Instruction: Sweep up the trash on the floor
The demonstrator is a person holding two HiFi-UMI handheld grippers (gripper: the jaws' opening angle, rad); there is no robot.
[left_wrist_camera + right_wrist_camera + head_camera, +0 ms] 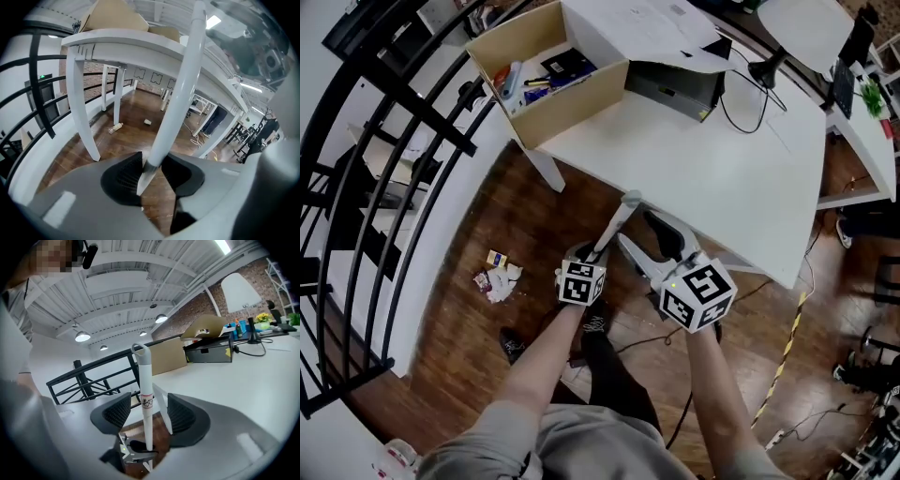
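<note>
- Left forearm [539, 370]: bare, reaching forward from the lower edge of the head view. The hand is hidden behind the gripper's marker cube [581, 283].
- Left gripper [152, 174]: tilted down toward the wood floor [455, 342] beneath the white table [722, 169]. Its black ribbed pads are closed on a white handle [176, 108], which rises between them past the table edge.
- Right forearm [727, 403]: bare, alongside the left one and further right. The hand is hidden behind its own cube [698, 295], and a small green light shows on the gripper body.
- Right gripper [149, 411]: pointed nearer level, looking across the table top. The jaws stand wide apart. The same handle stands upright in the gap and touches neither pad.
- Handle, upper end: a grey hanging loop. The sweeping end shows in no view.
- Trash [497, 277]: a small heap of crumpled white paper, a yellow-and-white packet and a reddish wrapper. It lies on the floor left of the left gripper and well apart from it, near the foot of the black railing [41, 93].
- Label [146, 402]: a white band on the handle with dark marks, not readable.
- Cubes: black-and-white square markers, no words.
- Cardboard box [581, 103]: open, on the table's corner. The print on its contents is too small to read.
- Striped tape [787, 352]: yellow and black, on the floor at right.
</note>
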